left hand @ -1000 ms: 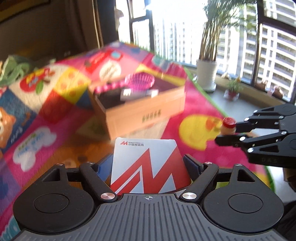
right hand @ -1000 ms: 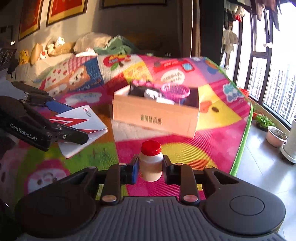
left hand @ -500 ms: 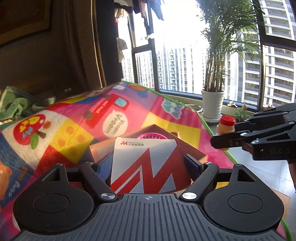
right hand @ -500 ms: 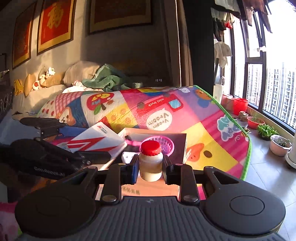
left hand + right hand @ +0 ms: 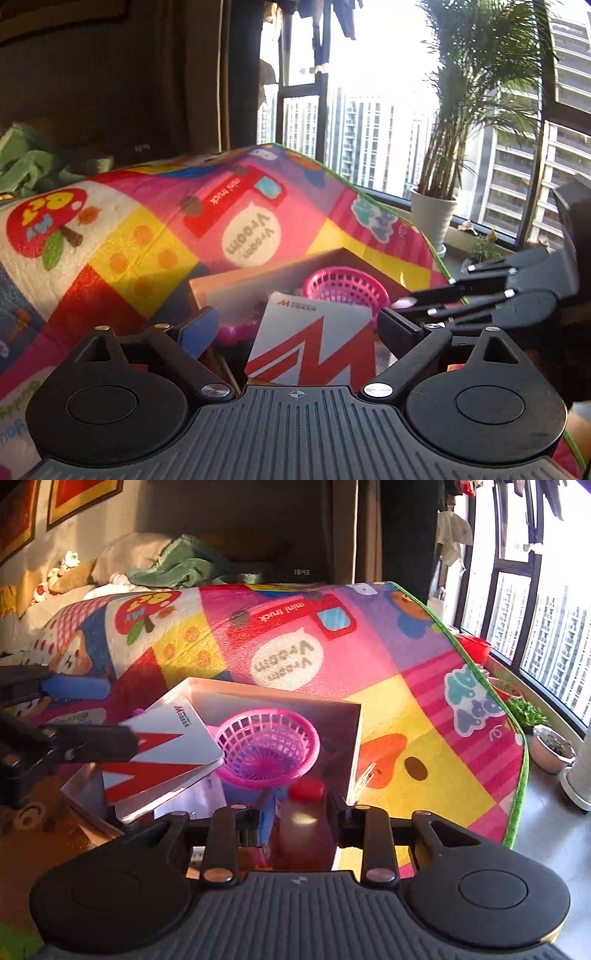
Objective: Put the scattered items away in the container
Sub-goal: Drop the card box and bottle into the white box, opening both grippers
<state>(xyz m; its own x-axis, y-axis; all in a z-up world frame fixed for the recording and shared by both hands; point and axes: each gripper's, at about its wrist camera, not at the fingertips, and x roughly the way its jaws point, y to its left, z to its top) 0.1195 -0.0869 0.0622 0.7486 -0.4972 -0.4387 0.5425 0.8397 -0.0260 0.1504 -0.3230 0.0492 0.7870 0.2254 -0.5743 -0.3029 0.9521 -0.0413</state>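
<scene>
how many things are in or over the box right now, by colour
pink: 1, the basket
white and red: 1, the booklet, between the left gripper's opening jaws
red-capped: 1, the bottle, between the right gripper's opening jaws
total: 3 that I can tell apart over the box; more lies beneath, too hidden to count

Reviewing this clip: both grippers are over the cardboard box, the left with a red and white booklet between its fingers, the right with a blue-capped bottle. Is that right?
Not quite: the bottle has a red cap, not blue, as the right wrist view shows. The rest holds: both the left gripper and right gripper, jaws opening, are over the cardboard box, the booklet between the left's fingers.
</scene>
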